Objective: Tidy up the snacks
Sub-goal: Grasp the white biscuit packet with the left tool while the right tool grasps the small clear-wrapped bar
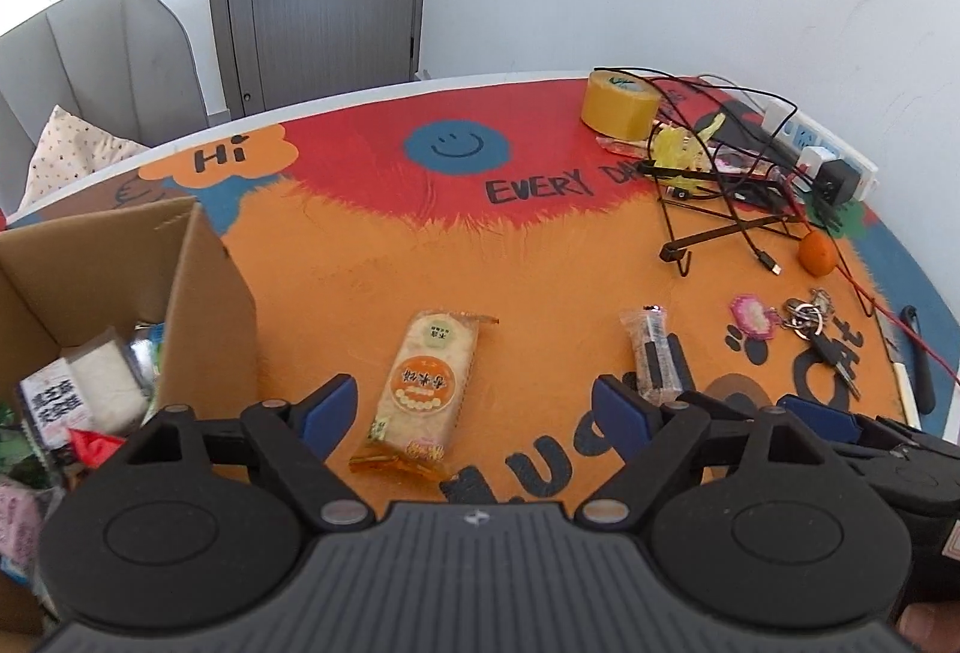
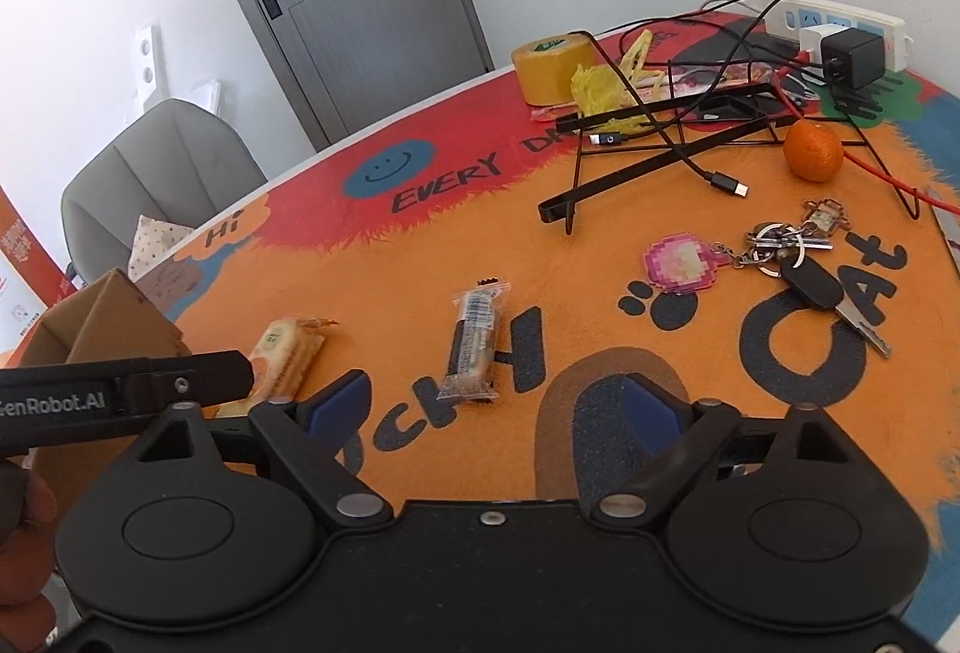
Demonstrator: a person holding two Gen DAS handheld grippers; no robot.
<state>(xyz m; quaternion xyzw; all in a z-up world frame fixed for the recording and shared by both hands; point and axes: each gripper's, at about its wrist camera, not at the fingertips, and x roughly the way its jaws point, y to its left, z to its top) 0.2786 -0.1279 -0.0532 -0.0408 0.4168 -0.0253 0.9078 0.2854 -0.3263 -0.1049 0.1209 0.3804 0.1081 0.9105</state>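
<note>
Orange felt-like cloth, printed with a red band, a blue smiley and black lettering, covers the table (image 1: 372, 257), and two wrapped snacks lie flat on it. The cracker packet (image 1: 427, 390), pale with an orange round label, lies lengthwise between the fingers of the left gripper (image 1: 474, 410), nearer the left-hand pad; the jaws stand wide and neither blue pad touches the wrapper, so nothing is gripped. The clear-wrapped dark snack bar (image 2: 475, 346) lies ahead of the right gripper (image 2: 498, 413), just beyond its fingertips and roughly on the line between them; those jaws also stand wide apart and hold nothing. From the left wrist view the same bar sits just behind the left gripper's right-hand finger. A cardboard box (image 1: 198, 305) stands open at the left edge of the table, close beside the left gripper, with several wrapped packets already inside it. Further back and to the right, well apart from both snacks, lie a roll of yellow tape (image 1: 619, 105), a black wire stand (image 2: 660, 155) tangled with cables, a mandarin (image 2: 813, 150), a bunch of keys (image 2: 798, 263) with a pink fob, and a white power strip (image 2: 840, 23) against the wall. A grey chair (image 2: 156, 173) stands beyond the table's far edge.
</note>
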